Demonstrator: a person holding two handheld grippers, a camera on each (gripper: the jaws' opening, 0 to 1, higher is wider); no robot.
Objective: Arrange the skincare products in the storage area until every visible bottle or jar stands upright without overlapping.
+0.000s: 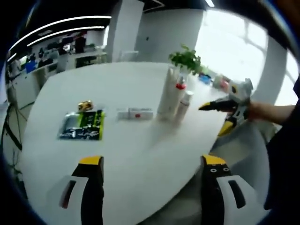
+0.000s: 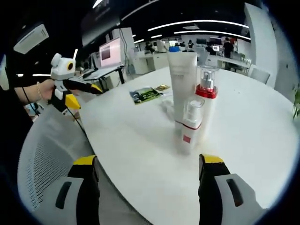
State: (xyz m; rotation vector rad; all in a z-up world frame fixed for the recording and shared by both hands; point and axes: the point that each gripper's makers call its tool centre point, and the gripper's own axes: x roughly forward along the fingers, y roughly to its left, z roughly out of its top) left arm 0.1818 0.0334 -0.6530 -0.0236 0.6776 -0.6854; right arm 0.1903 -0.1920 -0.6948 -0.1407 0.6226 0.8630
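Three skincare products stand upright in a tight group on the white table (image 1: 140, 154): a tall white tube (image 1: 166, 96) (image 2: 182, 84), a bottle with a red collar and clear cap (image 1: 180, 86) (image 2: 206, 91), and a small white bottle with a red band (image 1: 184, 105) (image 2: 191, 126). A flat white box with a red label (image 1: 135, 113) (image 2: 166, 105) lies on its side beside them. My left gripper (image 1: 152, 161) (image 2: 84, 95) is open, well short of them. My right gripper (image 2: 147, 161) (image 1: 212, 119) is open just in front of the small bottle, holding nothing.
A green printed packet (image 1: 83, 125) (image 2: 145, 94) and a small gold item (image 1: 84, 105) lie on the table. A potted plant (image 1: 187, 58) stands at the far edge. A white mesh chair (image 2: 42, 154) sits by the table's edge. Office desks fill the background.
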